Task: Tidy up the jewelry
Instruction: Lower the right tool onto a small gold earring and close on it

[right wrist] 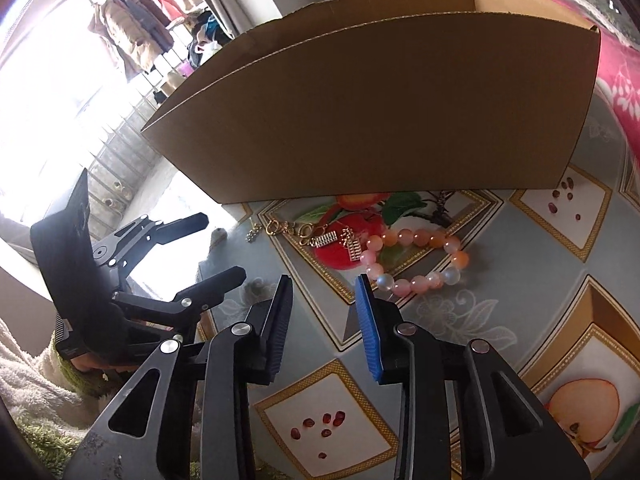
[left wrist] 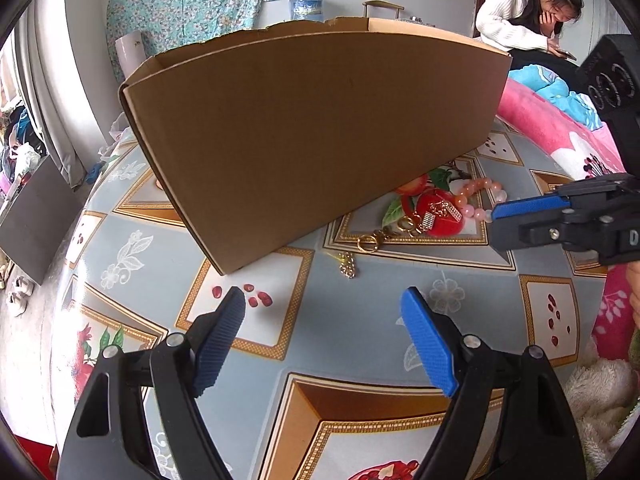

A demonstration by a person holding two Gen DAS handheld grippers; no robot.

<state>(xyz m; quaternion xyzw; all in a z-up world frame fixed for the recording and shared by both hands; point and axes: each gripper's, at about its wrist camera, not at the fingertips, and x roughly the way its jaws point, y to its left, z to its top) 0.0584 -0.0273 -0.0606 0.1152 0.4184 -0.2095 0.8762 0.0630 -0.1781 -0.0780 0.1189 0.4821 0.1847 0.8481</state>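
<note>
Jewelry (right wrist: 348, 240) tangled, box (right wrist: 380, 92) interior hidden

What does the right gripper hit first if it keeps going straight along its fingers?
Probably the pink bead bracelet lying on the tablecloth: its near beads sit just past the right gripper. Depth is unclear; it could touch cloth first.

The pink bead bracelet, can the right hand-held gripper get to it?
Probably yes. The bead bracelet lies flat on the tablecloth just past the right hand-held gripper, with nothing between them. The cardboard box stands behind it, not in the way.
</note>
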